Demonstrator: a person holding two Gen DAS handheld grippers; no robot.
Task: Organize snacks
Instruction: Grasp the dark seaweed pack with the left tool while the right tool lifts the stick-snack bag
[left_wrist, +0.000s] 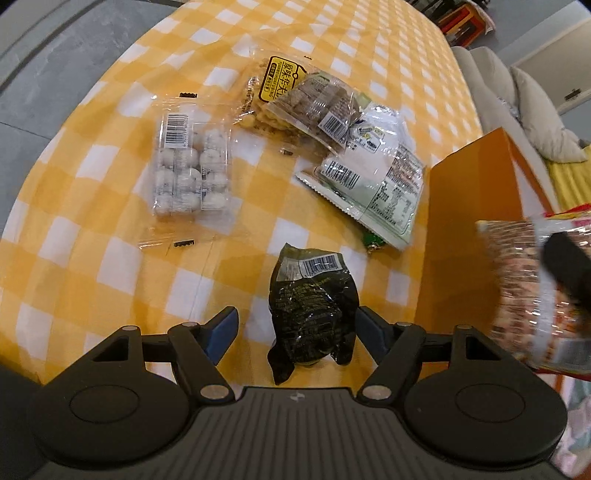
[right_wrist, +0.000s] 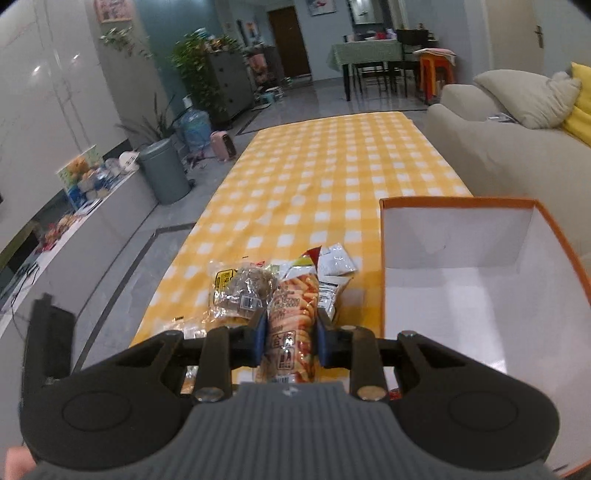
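My left gripper (left_wrist: 295, 328) is open over the yellow checked tablecloth, and a small black snack packet (left_wrist: 312, 314) lies between its blue pads without being pressed. Farther off lie a clear pack of white balls (left_wrist: 192, 170), a yellow-labelled biscuit bag (left_wrist: 266, 92), a clear bag of brown pieces (left_wrist: 317, 103) and a white-green bag (left_wrist: 376, 177). My right gripper (right_wrist: 290, 338) is shut on a clear bag of orange-red sticks (right_wrist: 295, 317), raised above the table beside the orange box (right_wrist: 458, 203). That bag (left_wrist: 524, 291) appears blurred at the right of the left wrist view.
The orange box (left_wrist: 469, 184) has a white inside and stands open at the table's right edge. A beige sofa (right_wrist: 498, 147) with cushions runs along the right. A low white cabinet (right_wrist: 92, 229), a grey bin (right_wrist: 164, 171) and plants line the left wall.
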